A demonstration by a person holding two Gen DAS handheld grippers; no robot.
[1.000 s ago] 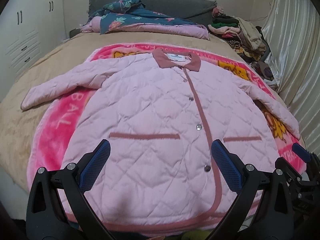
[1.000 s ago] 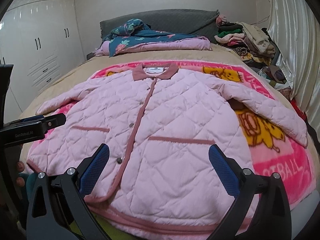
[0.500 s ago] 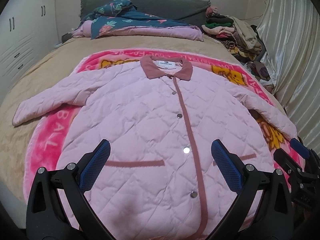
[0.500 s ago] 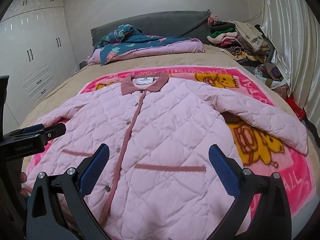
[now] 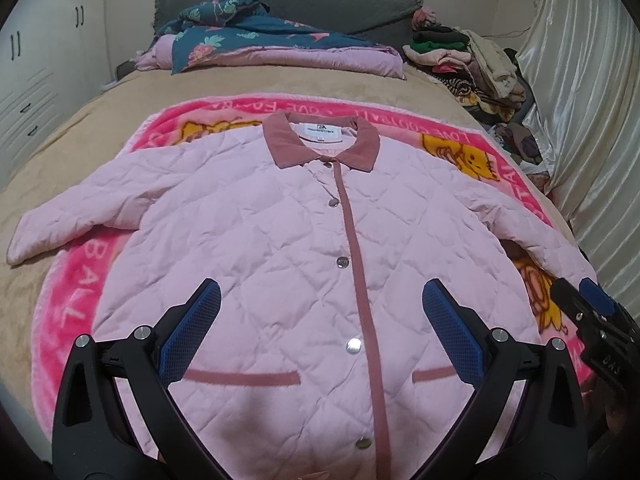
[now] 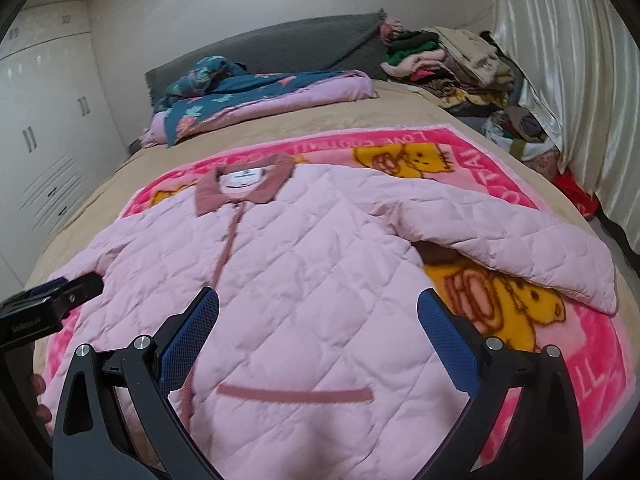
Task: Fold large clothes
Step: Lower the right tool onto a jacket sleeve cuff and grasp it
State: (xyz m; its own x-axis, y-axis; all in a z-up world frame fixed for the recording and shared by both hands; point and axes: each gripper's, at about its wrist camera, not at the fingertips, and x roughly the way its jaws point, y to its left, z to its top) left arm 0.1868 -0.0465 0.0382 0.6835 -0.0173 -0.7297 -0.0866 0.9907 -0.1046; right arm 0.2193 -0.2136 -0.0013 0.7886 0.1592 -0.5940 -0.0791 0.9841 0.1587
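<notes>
A pink quilted jacket point(image 5: 280, 248) point(image 6: 312, 280) with a dusty-rose collar lies flat and buttoned on a pink cartoon blanket point(image 5: 76, 280) point(image 6: 580, 340), both sleeves spread outward. My left gripper point(image 5: 320, 300) hovers open above the jacket's lower front, over the button placket. My right gripper point(image 6: 318, 308) is open too, over the jacket's right half above a pocket trim. Neither holds anything. The right sleeve point(image 6: 520, 248) lies beyond my right gripper's right finger. Each gripper shows at the other view's edge: the right gripper point(image 5: 592, 316) and the left gripper point(image 6: 52, 300).
The blanket sits on a tan bed point(image 5: 72, 140). A folded floral quilt point(image 5: 260, 40) lies by the grey headboard. A pile of clothes point(image 5: 472, 64) is heaped at the far right beside a shiny curtain point(image 5: 580, 120). White wardrobes point(image 6: 40, 120) stand on the left.
Both grippers have moved forward over the jacket, from its hem toward its middle. Both stayed open. The jacket has not moved.
</notes>
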